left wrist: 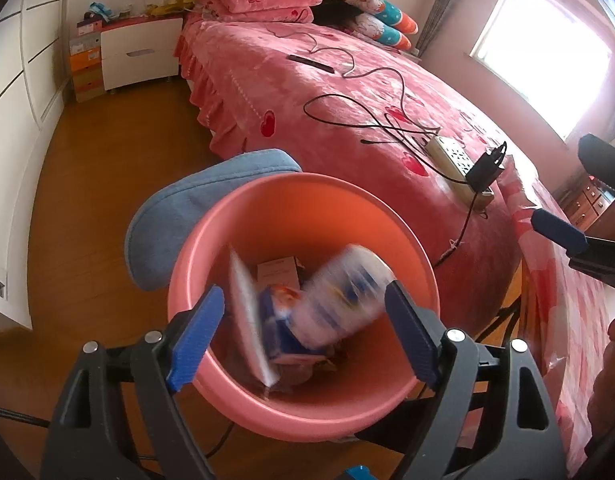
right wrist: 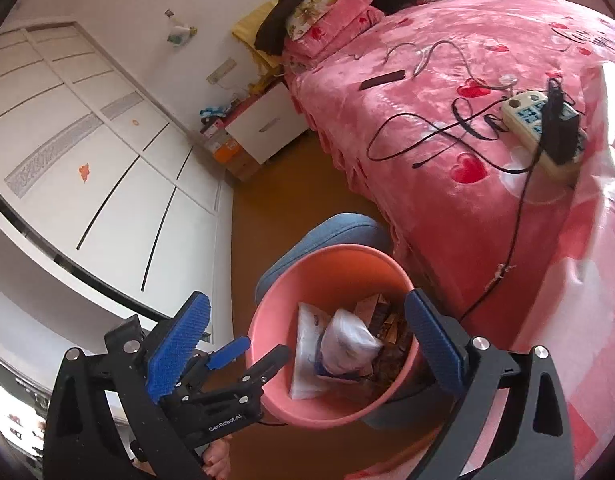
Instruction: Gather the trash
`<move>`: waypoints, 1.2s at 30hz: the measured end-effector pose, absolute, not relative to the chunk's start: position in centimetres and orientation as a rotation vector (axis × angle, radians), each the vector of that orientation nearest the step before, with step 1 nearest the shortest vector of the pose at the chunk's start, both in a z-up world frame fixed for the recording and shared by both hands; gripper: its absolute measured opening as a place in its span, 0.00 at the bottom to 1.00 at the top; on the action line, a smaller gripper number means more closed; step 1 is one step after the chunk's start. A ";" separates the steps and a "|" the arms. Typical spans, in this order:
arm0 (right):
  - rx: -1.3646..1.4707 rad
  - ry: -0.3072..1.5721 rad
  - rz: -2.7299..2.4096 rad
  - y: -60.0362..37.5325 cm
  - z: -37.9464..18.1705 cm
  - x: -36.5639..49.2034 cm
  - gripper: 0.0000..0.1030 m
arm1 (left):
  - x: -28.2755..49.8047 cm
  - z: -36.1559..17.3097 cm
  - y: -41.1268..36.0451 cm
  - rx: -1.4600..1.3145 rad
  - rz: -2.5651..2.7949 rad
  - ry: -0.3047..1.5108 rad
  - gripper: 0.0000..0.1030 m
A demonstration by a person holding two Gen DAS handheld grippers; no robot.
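Note:
A pink bin (left wrist: pixel 307 184) (right wrist: pixel 327 250) stands by the bed and holds trash: a flat white packet (left wrist: pixel 247 312) (right wrist: pixel 307 356), a small box (left wrist: pixel 277 274) and darker scraps. A blue-and-white wrapped pack (left wrist: pixel 343 292) (right wrist: pixel 347 344) lies inside it, blurred in the left wrist view, below the open jaws of my left gripper (left wrist: pixel 303 304) (right wrist: pixel 251 356) and touching neither pad. My right gripper (right wrist: pixel 307 340) hangs open over the bin with nothing between its fingers. One of its blue fingers (left wrist: pixel 559 230) shows at the right edge.
The bin rests against a blue padded seat (left wrist: pixel 187 208) (right wrist: pixel 327 228). To the right is the pink bed (left wrist: pixel 347 100) with a power strip (left wrist: pixel 451 156) and black cables. A white wardrobe (right wrist: pixel 107 160) lines the left wall, with wood floor (left wrist: pixel 107 160) between.

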State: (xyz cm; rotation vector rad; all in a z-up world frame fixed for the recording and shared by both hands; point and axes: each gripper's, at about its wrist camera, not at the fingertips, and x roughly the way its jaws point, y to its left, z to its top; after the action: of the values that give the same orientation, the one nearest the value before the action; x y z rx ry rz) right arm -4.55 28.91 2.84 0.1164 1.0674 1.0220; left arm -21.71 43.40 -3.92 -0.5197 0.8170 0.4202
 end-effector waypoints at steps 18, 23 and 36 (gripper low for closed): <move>-0.092 0.845 0.685 16.5 5.6 -7.0 0.94 | -18.2 2.5 34.3 -0.340 0.259 0.721 0.94; -0.073 0.815 0.614 12.3 6.2 -7.3 0.94 | -16.9 4.2 30.9 -0.303 0.200 0.704 0.94; -0.004 0.757 0.460 3.5 7.4 -7.9 0.94 | -14.3 6.9 22.6 -0.247 0.070 0.692 0.94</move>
State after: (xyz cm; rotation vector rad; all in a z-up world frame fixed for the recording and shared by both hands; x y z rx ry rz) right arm -7.91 3.53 7.36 -0.0036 0.7568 0.4596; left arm -14.34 22.57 6.87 -0.2471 0.6915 0.0696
